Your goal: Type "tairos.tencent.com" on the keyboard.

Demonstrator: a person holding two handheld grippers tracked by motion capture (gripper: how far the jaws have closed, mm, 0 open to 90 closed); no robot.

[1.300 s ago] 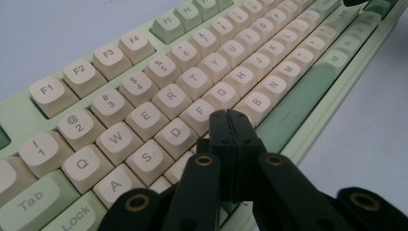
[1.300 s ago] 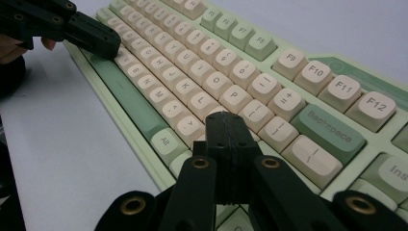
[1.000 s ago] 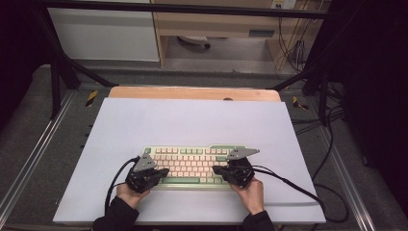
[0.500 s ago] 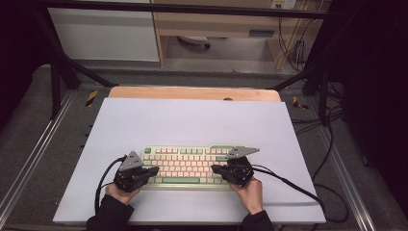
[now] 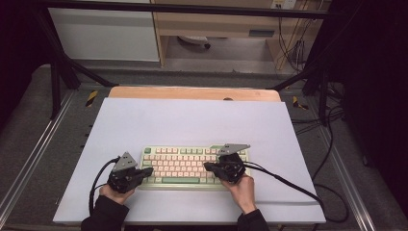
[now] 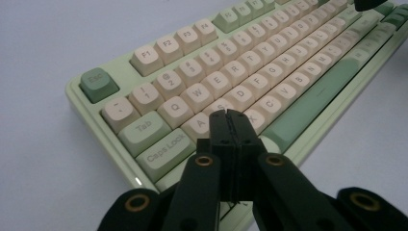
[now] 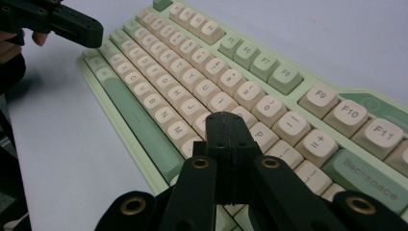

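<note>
With the keyboard (image 5: pixel 195 165) lying long-axis across the desk (image 5: pixel 192 120) near you, your left claw (image 6: pixel 230 126), pressed together, hovers over its A-S keys; your right claw (image 7: pixel 226 129), likewise closed, sits above the opposite end.

keyboard (image 6: pixel 269 91): matt plastic caps, cream and green, smooth green case. left claw (image 6: pixel 230 126) and right claw (image 7: pixel 226 132): matt black plastic, faintly ribbed pads, brass-coloured rivets. table (image 5: pixel 192 120): smooth matt pale sheet, bare wood strip at far edge.
</note>
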